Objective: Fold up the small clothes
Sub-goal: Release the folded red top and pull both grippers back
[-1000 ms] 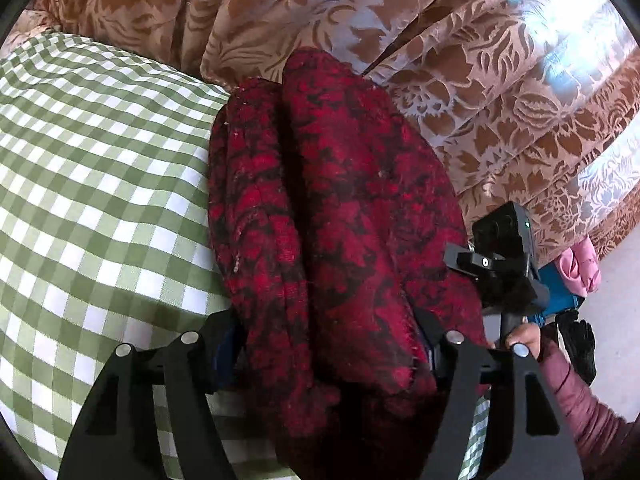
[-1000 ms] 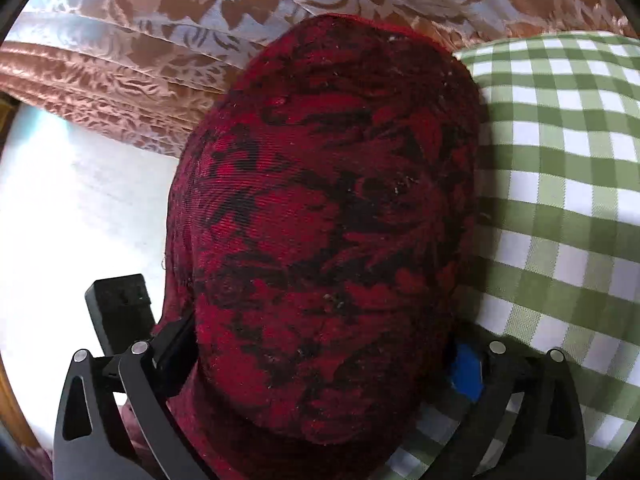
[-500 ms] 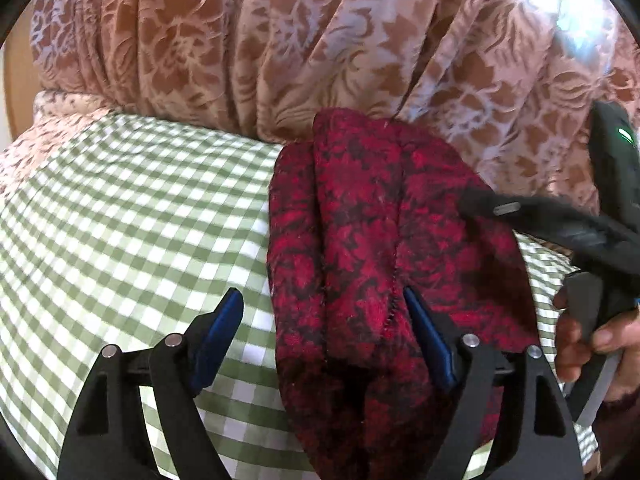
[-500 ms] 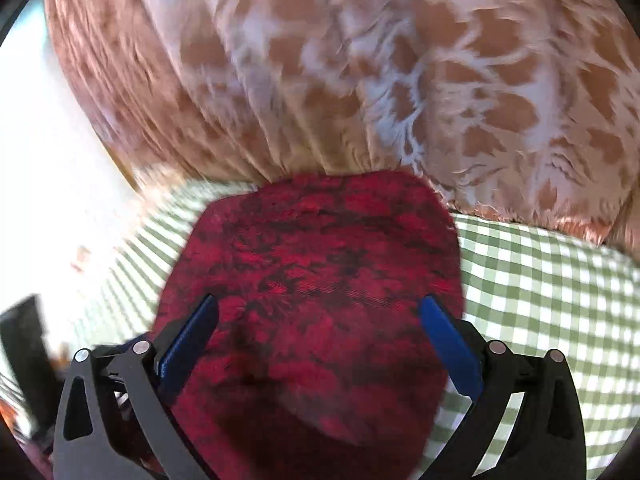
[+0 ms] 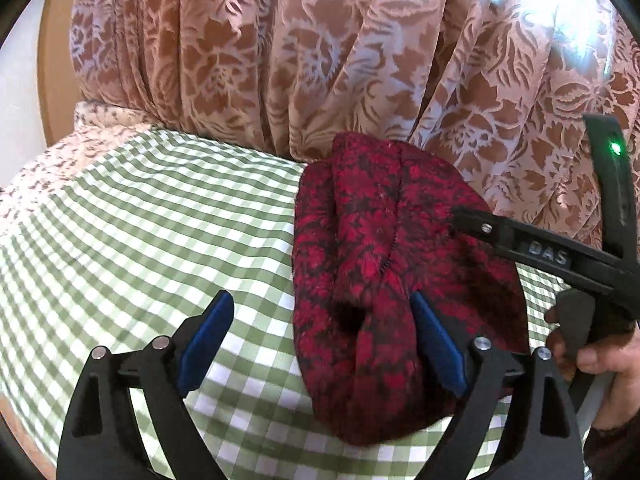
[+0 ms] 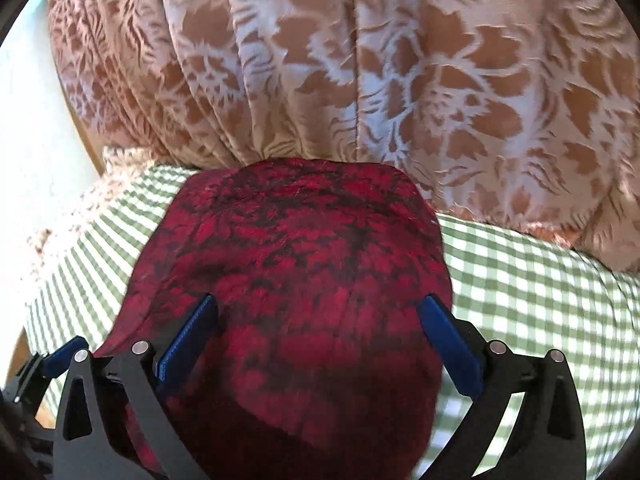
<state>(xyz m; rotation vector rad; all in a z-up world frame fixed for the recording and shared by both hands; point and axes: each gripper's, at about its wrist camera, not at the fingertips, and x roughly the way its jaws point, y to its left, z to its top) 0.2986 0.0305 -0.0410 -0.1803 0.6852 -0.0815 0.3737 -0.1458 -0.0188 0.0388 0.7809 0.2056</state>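
Observation:
A folded red-and-black patterned garment [image 5: 384, 276] lies on a green-and-white checked cloth [image 5: 160, 232] against the curtain. My left gripper [image 5: 320, 344] is open, just in front of the garment's near edge, with its right pad [image 5: 436, 344] against the fabric. The garment fills the middle of the right wrist view [image 6: 304, 280]. My right gripper [image 6: 316, 344] is open, its blue pads [image 6: 448, 344] spread over the garment's near part. The right gripper's body [image 5: 560, 256] shows at the right of the left wrist view, over the garment's right side.
A brown floral curtain [image 5: 320, 60] hangs right behind the checked surface. A cream floral cloth [image 5: 96, 128] lies at the far left edge. A white wall [image 6: 36, 140] and wooden frame stand at the left. The left gripper's pad [image 6: 60, 356] shows at the lower left.
Both grippers have pulled back and tilted up from the garment, which now lies on the cloth. Their jaws stand clear and wide; the curtain fills more of each view.

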